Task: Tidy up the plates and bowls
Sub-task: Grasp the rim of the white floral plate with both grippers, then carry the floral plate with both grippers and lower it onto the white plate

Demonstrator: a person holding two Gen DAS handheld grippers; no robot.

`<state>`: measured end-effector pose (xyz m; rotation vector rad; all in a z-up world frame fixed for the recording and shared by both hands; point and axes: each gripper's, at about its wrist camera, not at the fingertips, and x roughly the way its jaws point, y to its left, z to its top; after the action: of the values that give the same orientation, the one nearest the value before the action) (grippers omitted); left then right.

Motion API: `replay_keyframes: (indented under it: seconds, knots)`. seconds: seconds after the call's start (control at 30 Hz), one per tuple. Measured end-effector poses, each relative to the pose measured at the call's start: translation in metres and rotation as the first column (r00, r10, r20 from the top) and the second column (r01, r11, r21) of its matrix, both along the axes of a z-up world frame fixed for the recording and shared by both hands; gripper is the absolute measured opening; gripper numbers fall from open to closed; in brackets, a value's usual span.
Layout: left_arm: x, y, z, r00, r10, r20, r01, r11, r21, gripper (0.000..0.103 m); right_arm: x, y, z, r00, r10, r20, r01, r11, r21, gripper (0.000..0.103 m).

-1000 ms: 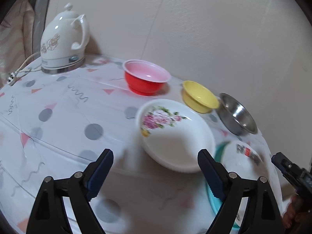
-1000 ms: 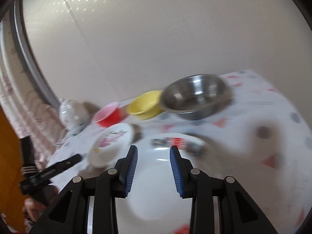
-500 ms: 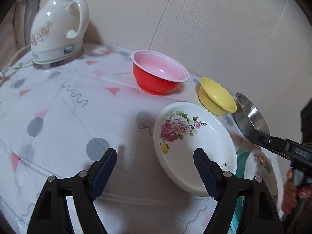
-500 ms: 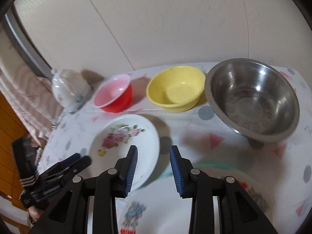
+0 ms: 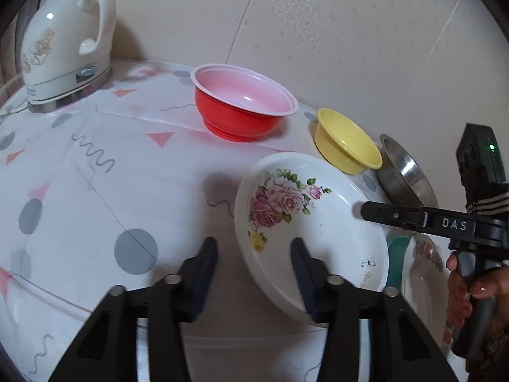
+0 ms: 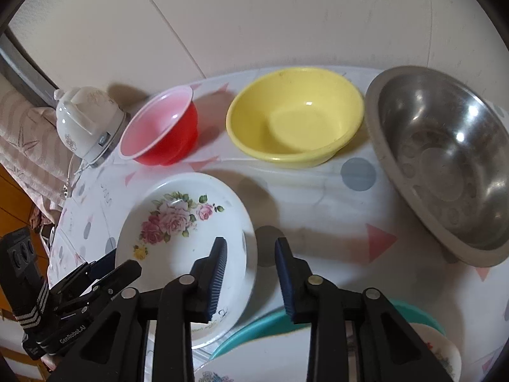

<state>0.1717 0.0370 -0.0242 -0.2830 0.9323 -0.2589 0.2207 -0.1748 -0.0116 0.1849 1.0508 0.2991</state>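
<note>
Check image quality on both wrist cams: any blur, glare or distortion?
Left wrist: heavy fisheye bend with dark corners; the left gripper is slightly smeared, while the floral plate and red bowl are sharp. Right wrist: same bend; bright glare spots on the steel bowl, soft shadows behind the yellow bowl, the near plates at the bottom edge soft.

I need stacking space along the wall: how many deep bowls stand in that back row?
3: red bowl nearest the kettle, yellow bowl in the middle, steel bowl at the right end. Nothing in the row looks hidden.
</note>
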Motion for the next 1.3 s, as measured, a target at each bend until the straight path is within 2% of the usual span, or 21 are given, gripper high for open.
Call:
replay_keyframes:
  seconds: [0.07, 0.2, 0.4, 0.43, 0.47, 0.5, 0.67, 0.87, 1.3]
  knots:
    - [0.001, 0.0, -0.001, 1.0, -0.001, -0.003, 0.001, 1.0, 0.013, 0.03, 0.004, 0.003, -0.003, 1.0, 0.009, -0.02, -0.009, 1.0, 0.008, 0.024]
    - [0.001, 0.007, -0.002, 1.0, -0.002, -0.015, 0.002, 1.0, -0.001, 0.021, 0.006, 0.013, -0.003, 1.0, 0.018, -0.013, -0.018, 1.0, -0.013, 0.023]
    - [-0.002, 0.02, -0.003, 1.0, 0.028, -0.012, -0.028, 1.0, -0.005, 0.019, 0.007, 0.03, -0.004, 0.999, 0.047, -0.006, -0.047, 0.999, -0.017, 0.021]
    - [-0.003, 0.019, -0.002, 0.999, 0.032, -0.002, -0.032, 0.999, 0.022, 0.018, 0.007, 0.032, -0.005, 0.999, 0.046, -0.002, -0.046, 0.999, -0.023, 0.018]
    - [-0.005, 0.018, -0.002, 0.999, 0.036, 0.007, -0.036, 0.999, 0.037, 0.019, 0.007, 0.033, -0.004, 0.999, 0.038, 0.01, -0.038, 0.998, -0.049, 0.01]
    - [-0.006, 0.018, -0.001, 0.999, 0.039, 0.014, -0.04, 0.998, 0.049, 0.019, 0.005, 0.033, -0.004, 0.999, 0.04, 0.019, -0.039, 0.997, -0.064, 0.01]
    - [-0.011, 0.024, -0.001, 0.998, 0.055, 0.035, -0.057, 0.997, 0.056, 0.018, -0.006, 0.028, 0.0, 0.998, 0.042, 0.047, -0.041, 0.999, -0.024, 0.008]
    - [-0.023, 0.023, 0.009, 0.992, 0.076, 0.1, -0.084, 0.993, 0.081, 0.018, -0.022, 0.023, 0.012, 0.996, 0.043, 0.079, -0.044, 0.999, 0.01, 0.008]
    - [-0.043, 0.011, 0.026, 0.989, 0.045, 0.144, -0.052, 0.998, 0.045, 0.018, -0.051, 0.01, 0.033, 0.99, 0.011, 0.143, -0.018, 0.999, 0.049, 0.008]
